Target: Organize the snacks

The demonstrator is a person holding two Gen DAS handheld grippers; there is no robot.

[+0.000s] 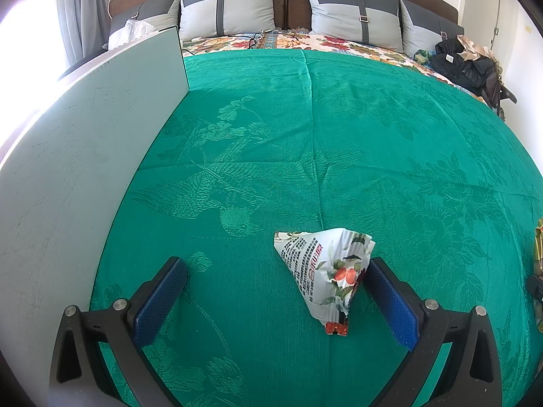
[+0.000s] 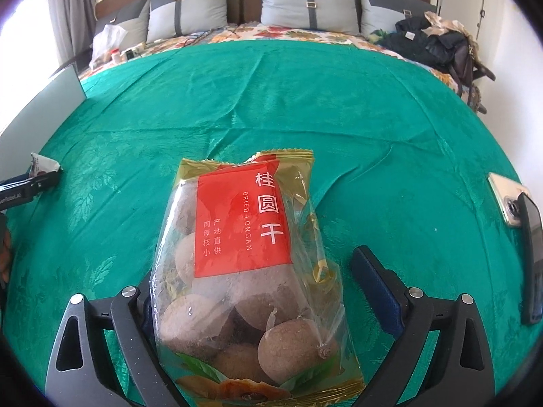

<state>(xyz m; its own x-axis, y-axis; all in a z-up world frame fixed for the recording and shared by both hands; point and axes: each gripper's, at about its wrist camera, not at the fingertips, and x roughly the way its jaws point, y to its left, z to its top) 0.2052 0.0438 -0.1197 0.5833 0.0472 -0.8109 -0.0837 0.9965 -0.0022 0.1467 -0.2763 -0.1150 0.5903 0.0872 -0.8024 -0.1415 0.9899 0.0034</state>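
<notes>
Both tongs spread, nothing pinched — longan bag (image 2: 244, 257) laid between right tongs (image 2: 258, 308), small packet (image 1: 325, 274) at left tongs' (image 1: 275, 302) 3 o'clock pad — likely released for sorting.

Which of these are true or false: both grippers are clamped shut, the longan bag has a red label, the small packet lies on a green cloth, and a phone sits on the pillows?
1. Both grippers are clamped shut. False: the left gripper and the right gripper both stand wide open.
2. The dried longan bag has a red label. True.
3. The small white snack packet lies on the green bedspread. True.
4. A phone sits on the pillows. False: the phone lies on the green bedspread at the right edge of the right wrist view, far from the pillows.
</notes>
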